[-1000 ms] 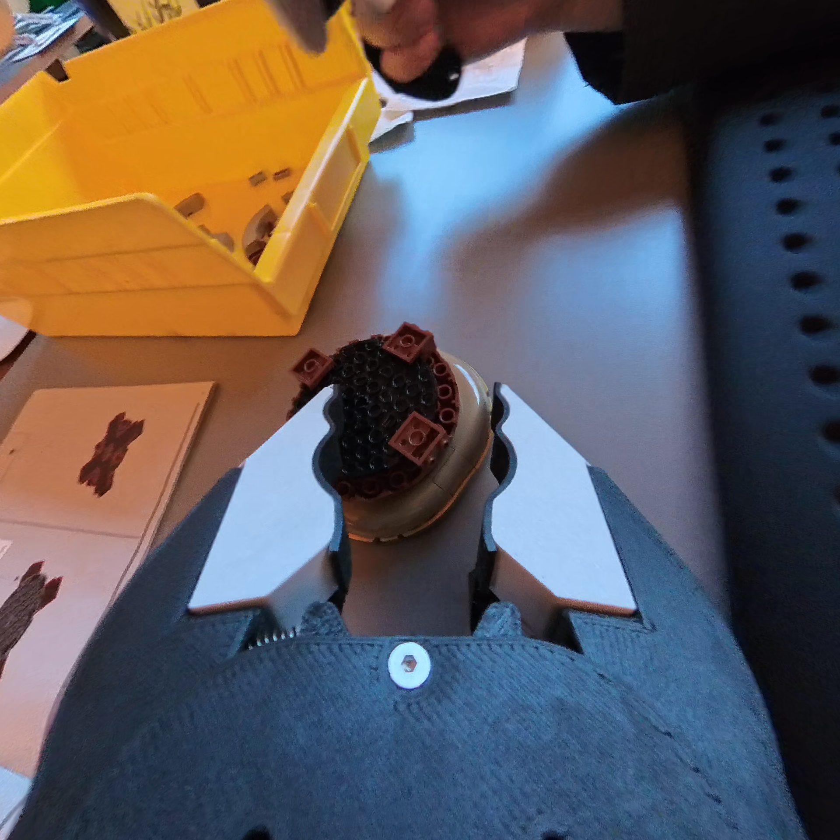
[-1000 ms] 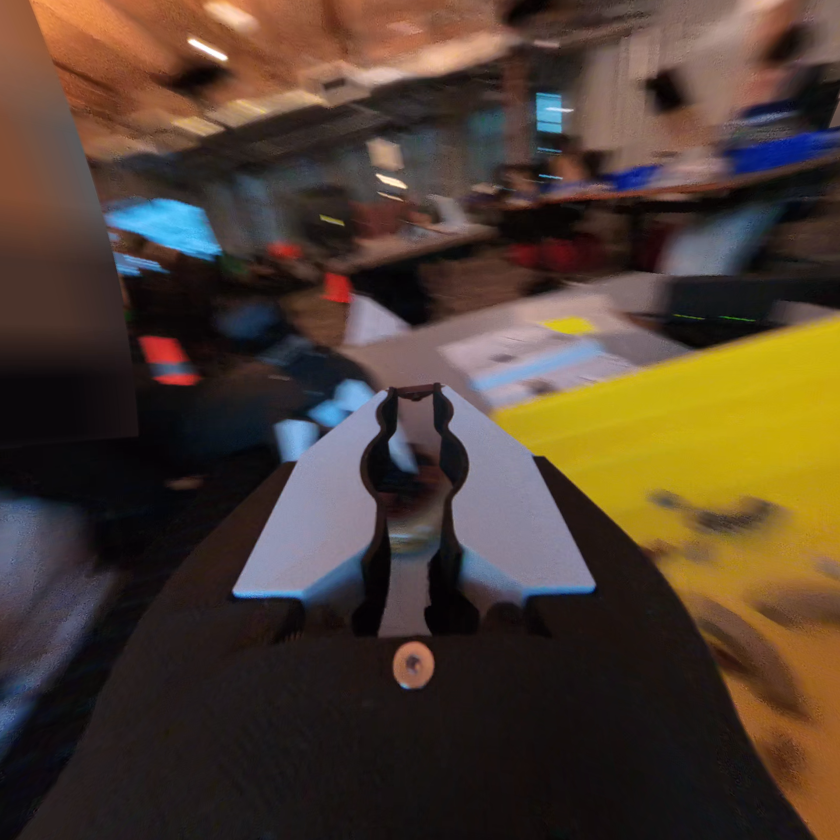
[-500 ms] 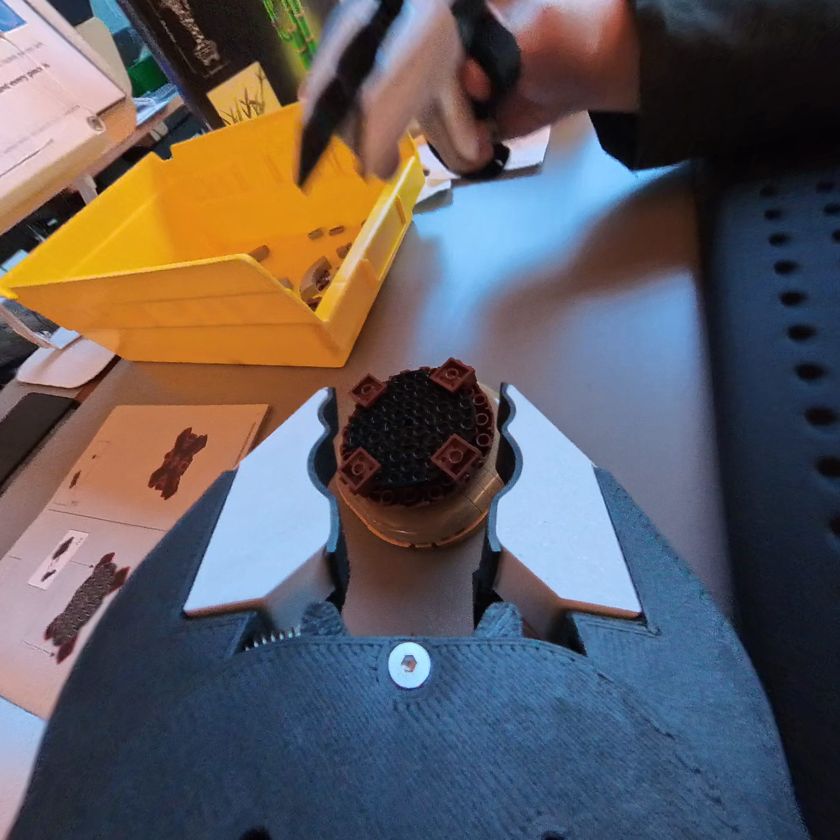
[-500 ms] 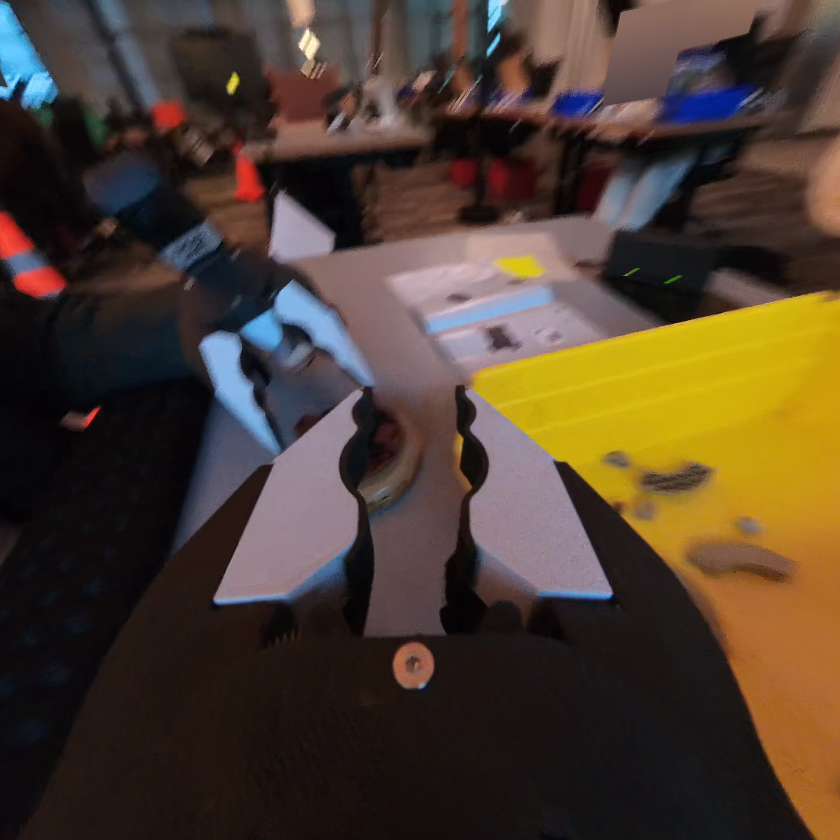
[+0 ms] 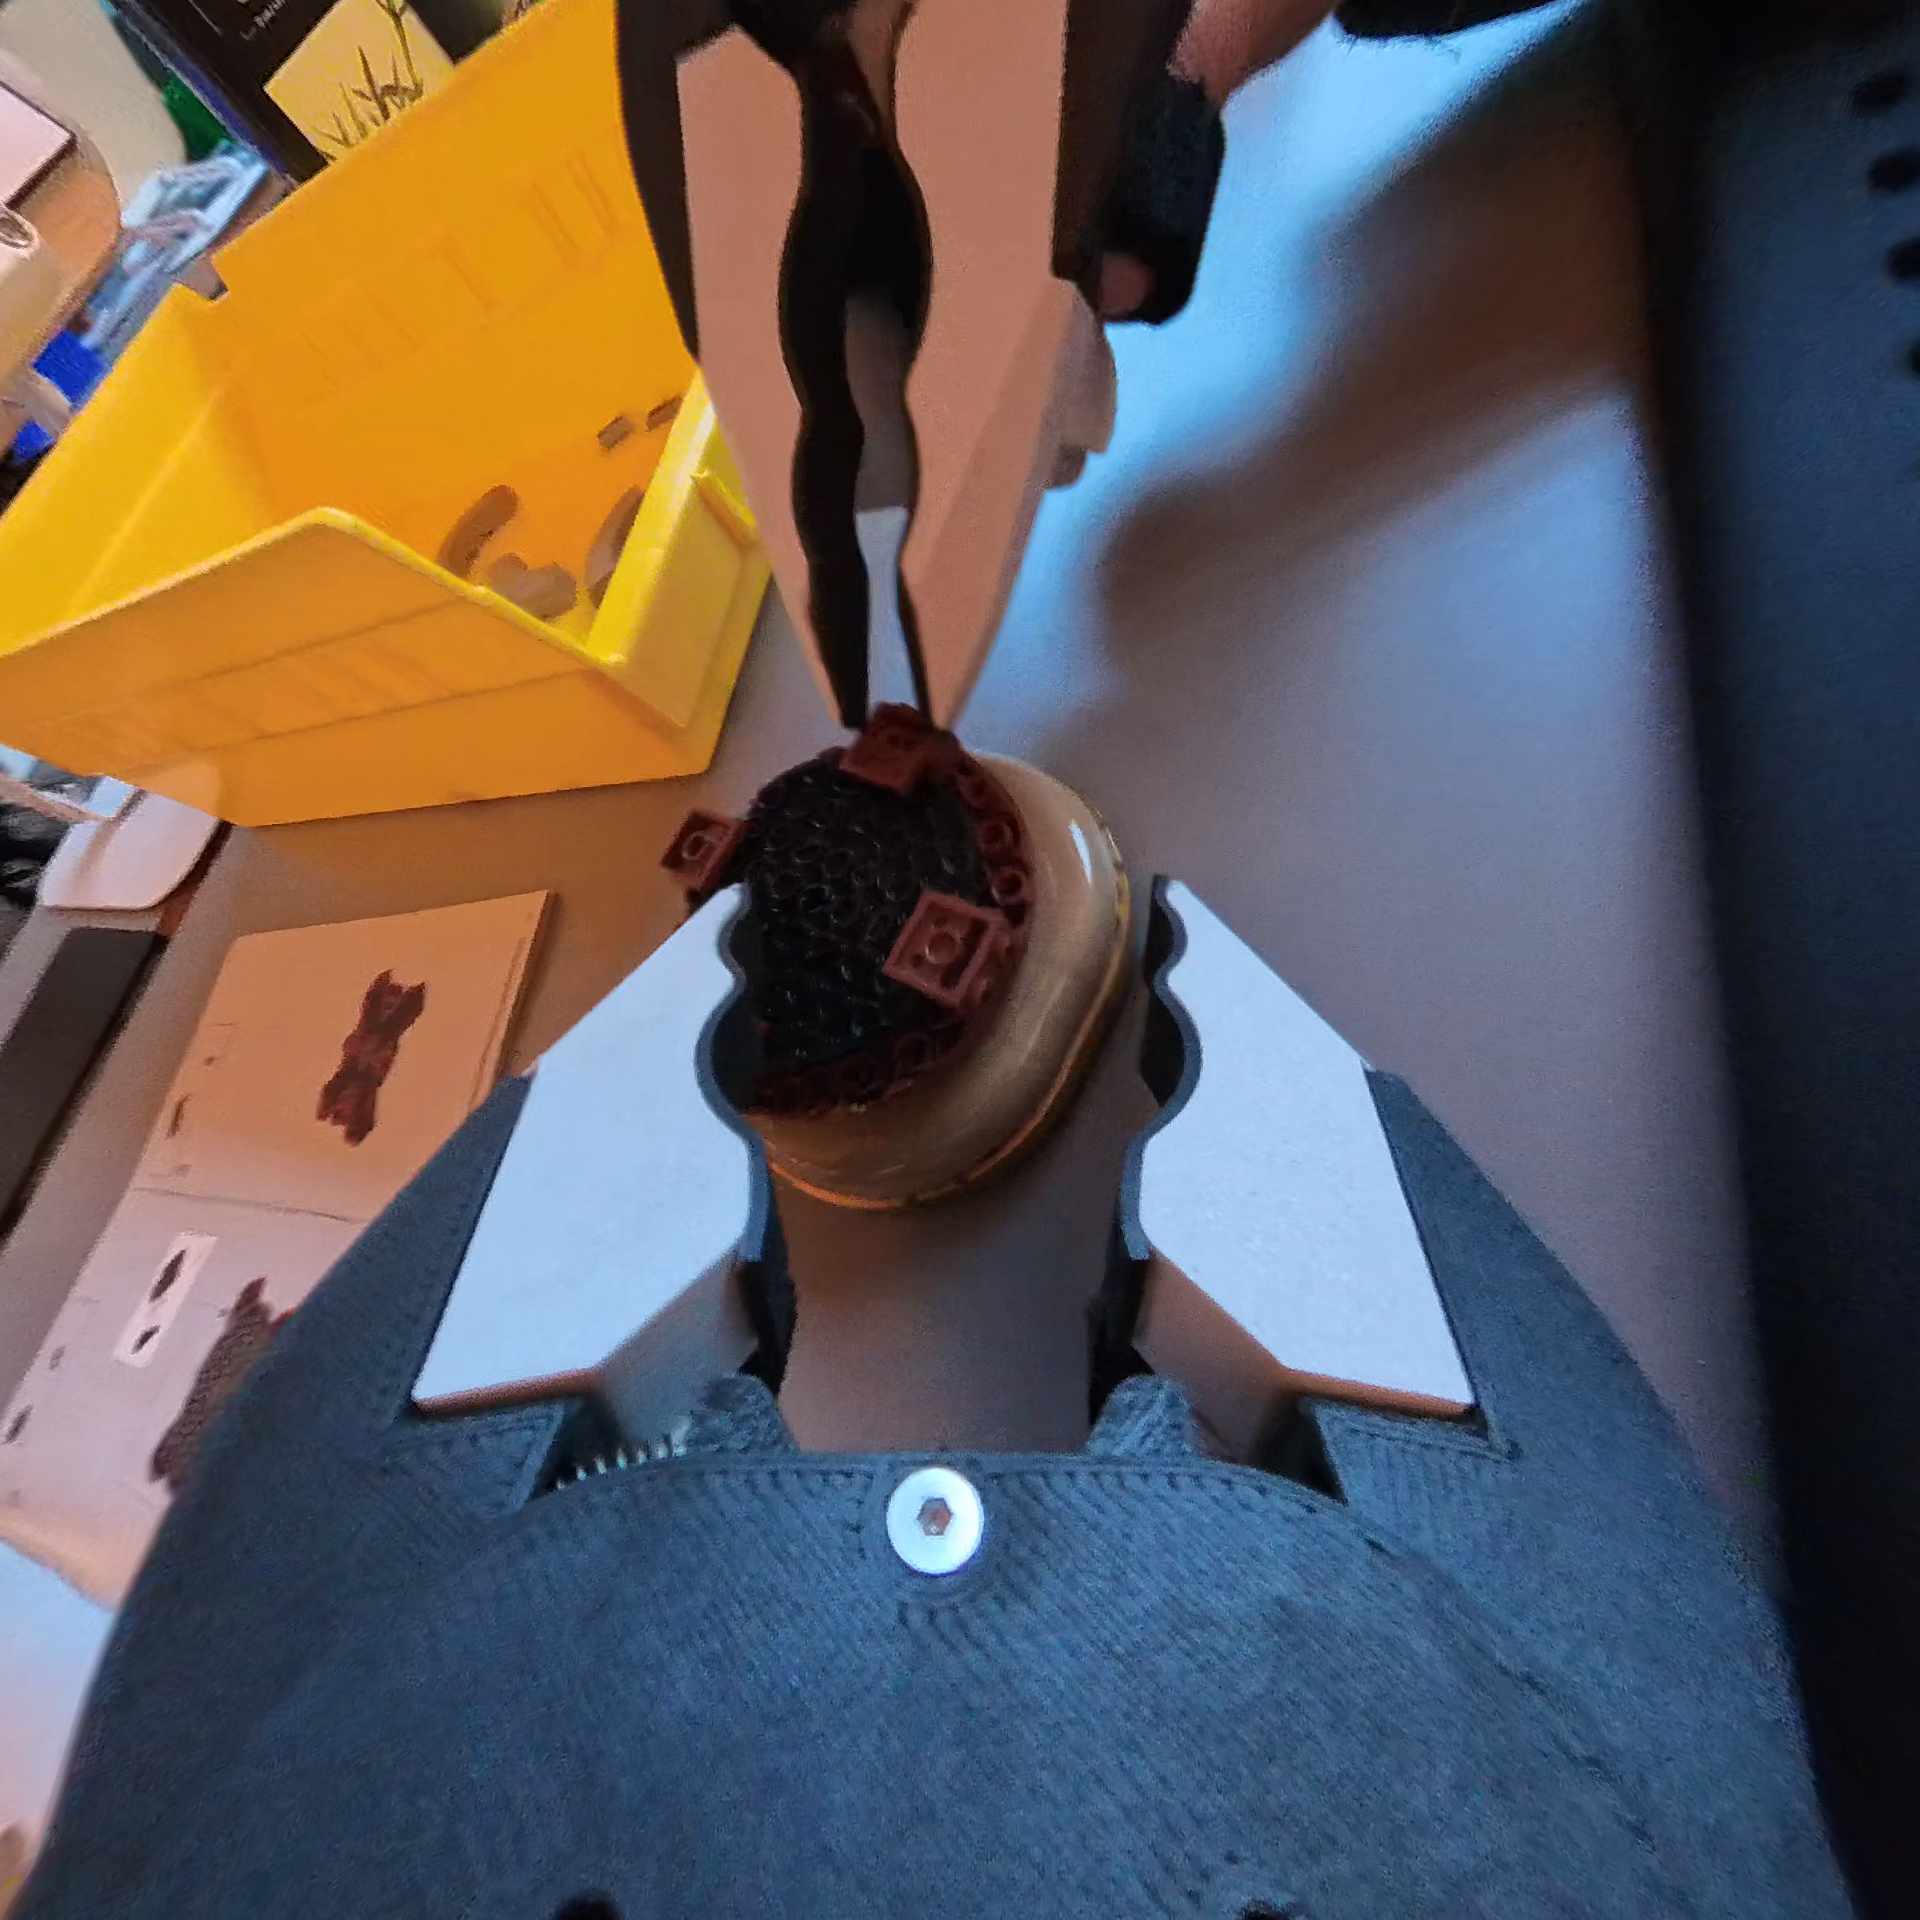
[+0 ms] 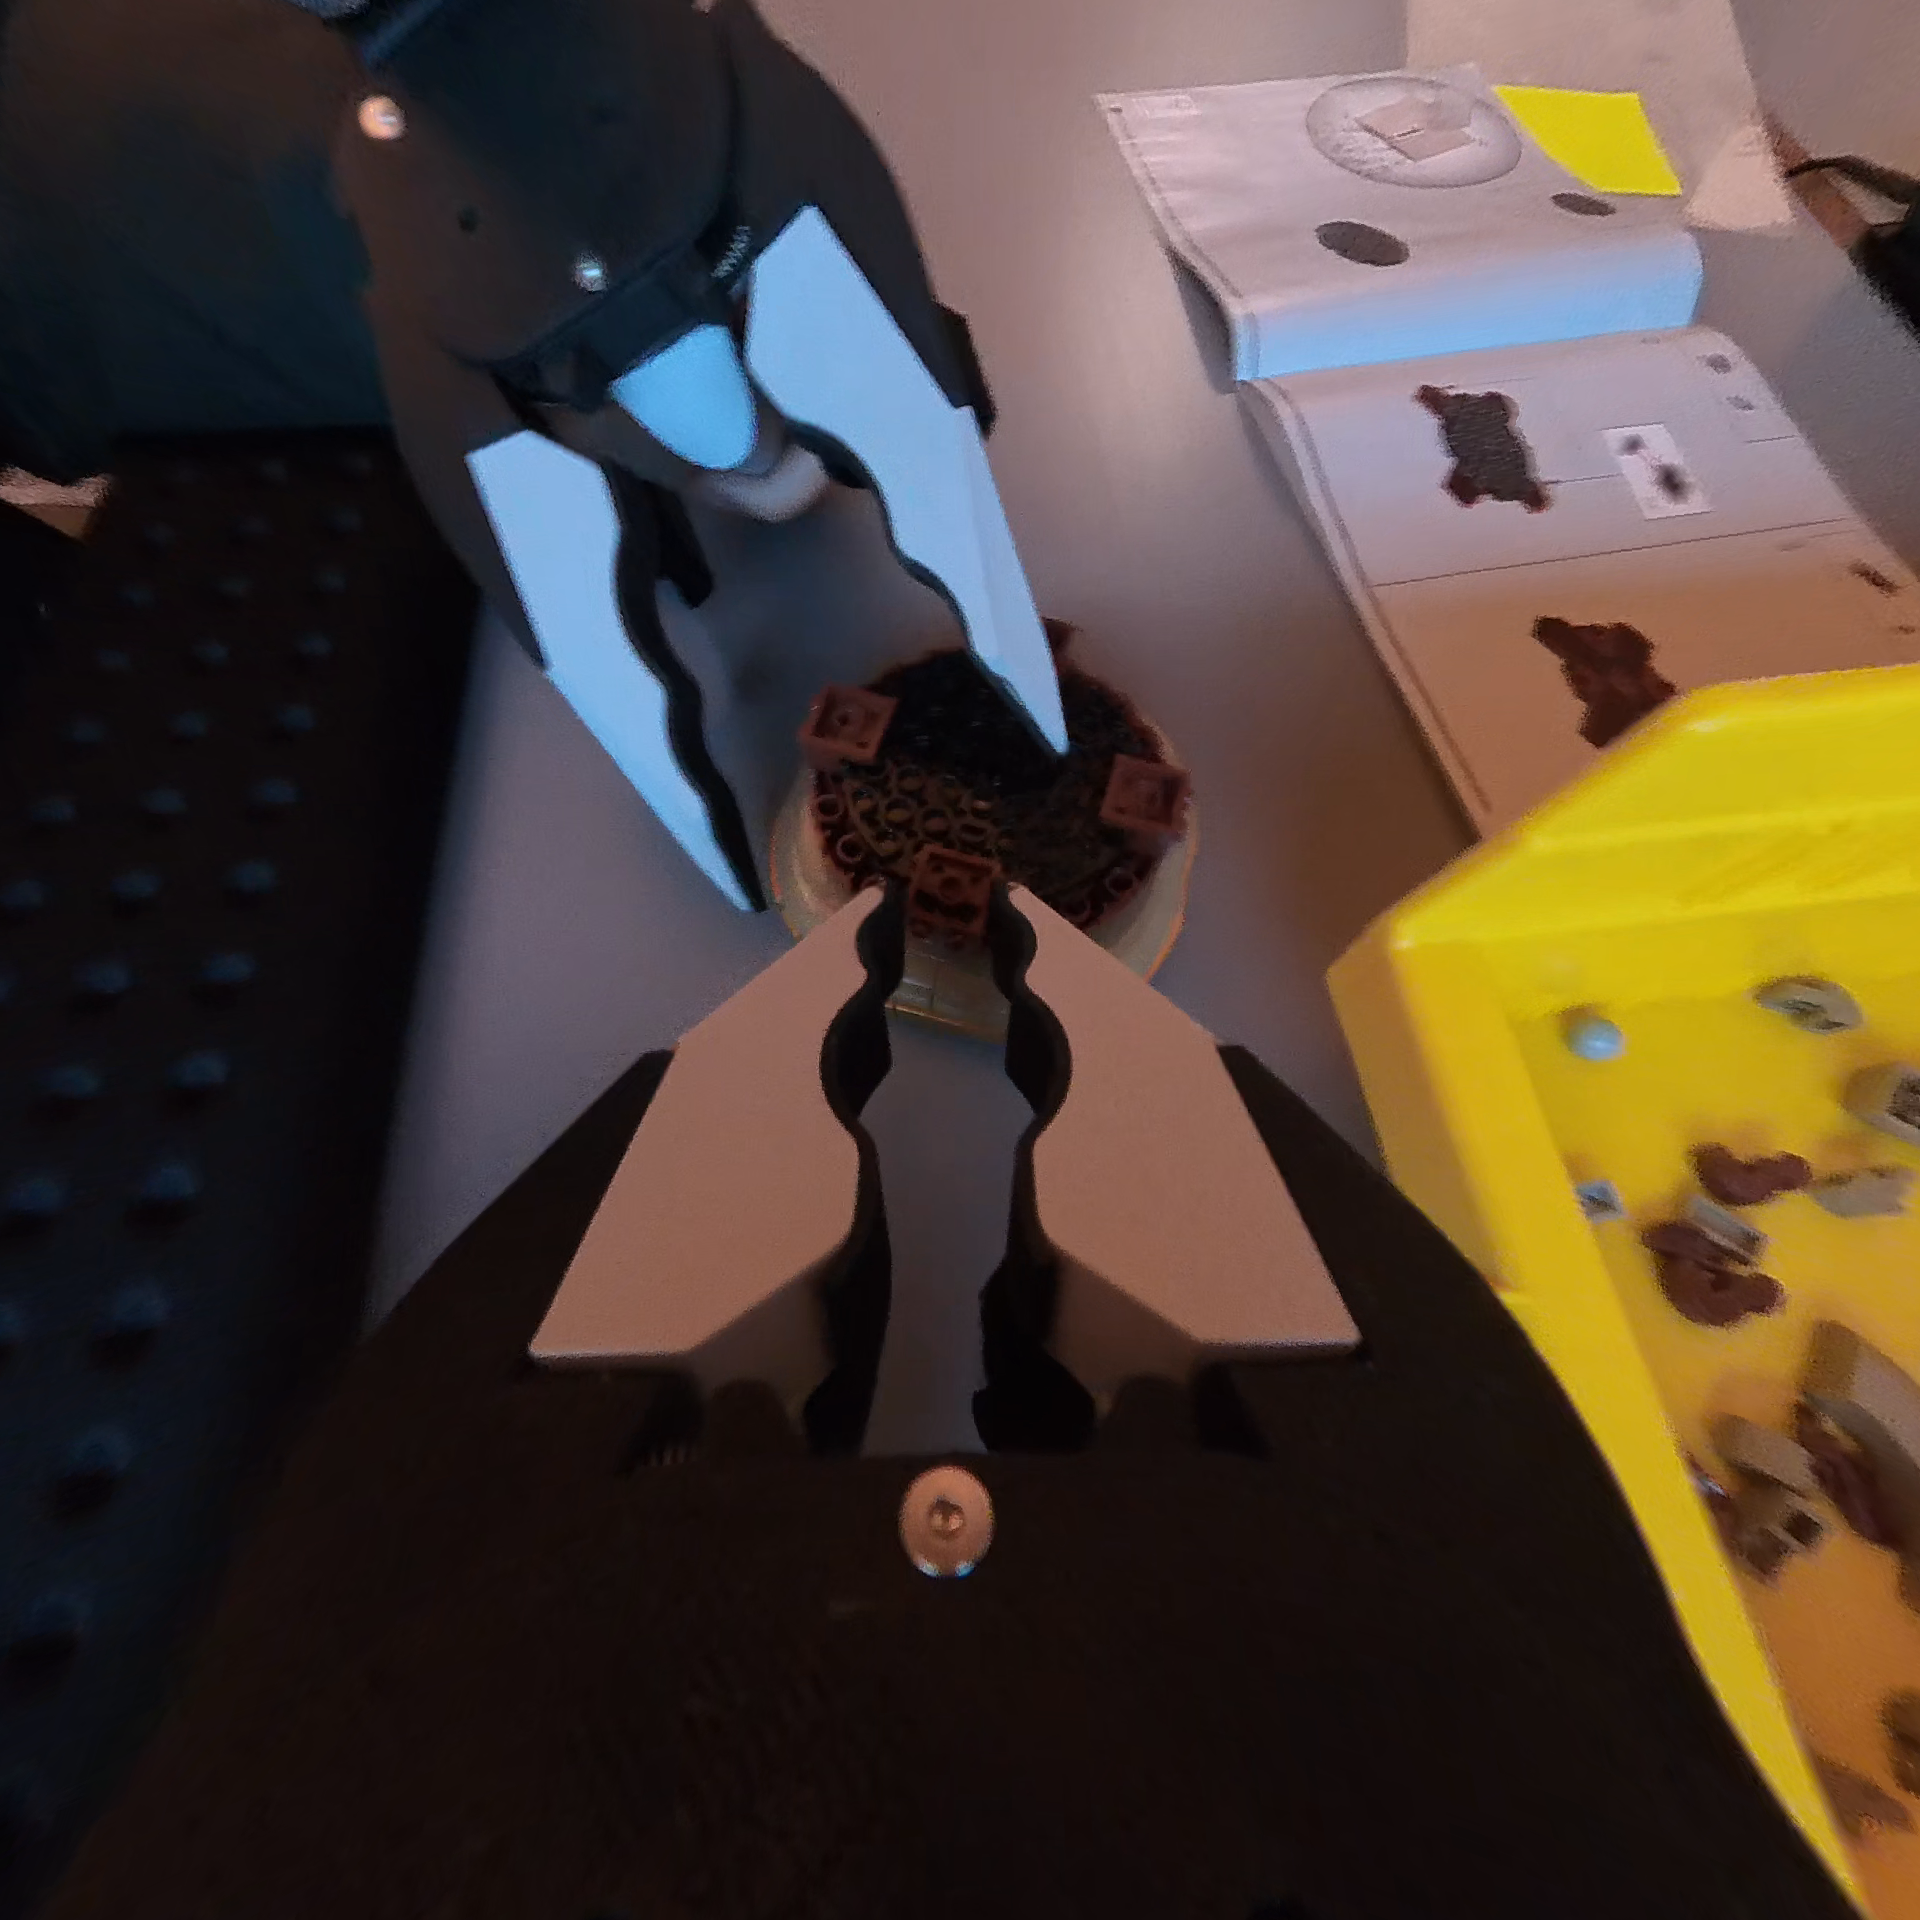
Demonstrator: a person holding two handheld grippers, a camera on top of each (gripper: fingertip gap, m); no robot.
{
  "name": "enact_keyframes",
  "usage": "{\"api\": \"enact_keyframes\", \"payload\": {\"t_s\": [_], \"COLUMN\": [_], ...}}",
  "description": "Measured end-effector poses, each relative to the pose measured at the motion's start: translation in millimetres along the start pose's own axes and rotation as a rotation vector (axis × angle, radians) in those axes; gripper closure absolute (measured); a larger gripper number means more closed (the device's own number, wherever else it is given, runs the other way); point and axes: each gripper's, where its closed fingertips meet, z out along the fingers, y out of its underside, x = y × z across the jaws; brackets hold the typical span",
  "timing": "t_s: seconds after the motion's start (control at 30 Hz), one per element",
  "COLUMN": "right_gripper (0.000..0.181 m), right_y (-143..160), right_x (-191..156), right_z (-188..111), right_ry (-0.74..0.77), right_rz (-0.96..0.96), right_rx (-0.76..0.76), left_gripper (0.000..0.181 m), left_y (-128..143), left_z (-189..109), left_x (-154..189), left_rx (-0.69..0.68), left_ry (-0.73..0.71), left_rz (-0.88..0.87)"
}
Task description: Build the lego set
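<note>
A round lego build (image 5: 862,904) with a tan ring base, black studs and brown square plates sits on the grey table. It also shows in the right wrist view (image 6: 987,790). My left gripper (image 5: 940,899) is open, with one finger beside the build and the other over its top; it also shows in the right wrist view (image 6: 899,821). My right gripper (image 6: 945,894) comes down from the opposite side. Its narrow jaws are shut on a brown square plate (image 6: 948,883) at the build's rim. It also shows in the left wrist view (image 5: 891,717), tips on that plate (image 5: 894,748).
A yellow bin (image 5: 364,665) stands close beside the build and holds several loose brown and tan pieces (image 6: 1714,1278). An open instruction booklet (image 6: 1558,520) lies on the table by the bin. A black perforated mat (image 6: 156,935) runs along the other side. My two grippers' fingertips are within a few centimetres of each other.
My right gripper has swung down from above the bin to the build, and its jaws have narrowed onto a rim plate. My left gripper stays open at the build.
</note>
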Motion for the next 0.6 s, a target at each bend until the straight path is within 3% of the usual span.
{"api": "enact_keyframes", "payload": {"t_s": [0.07, 0.2, 0.4, 0.6], "right_gripper": [0.181, 0.181, 0.161, 0.164], "right_y": [1, 2, 2, 2], "right_x": [9, 7, 19, 25], "right_z": [-4, -8, -7, 3], "right_ry": [0.041, -0.032, 0.021, 0.022], "right_rz": [-0.02, 0.024, -0.009, -0.015], "right_rx": [0.003, 0.036, 0.047, 0.057], "left_gripper": [0.105, 0.106, 0.106, 0.107], "left_y": [3, 3, 3, 3], "left_z": [2, 2, 2, 2], "left_x": [-4, -5, -5, -5], "left_rx": [-0.031, -0.023, -0.015, -0.005], "left_ry": [-0.03, -0.034, -0.026, -0.023], "left_rz": [0.004, -0.005, -0.013, -0.019]}}
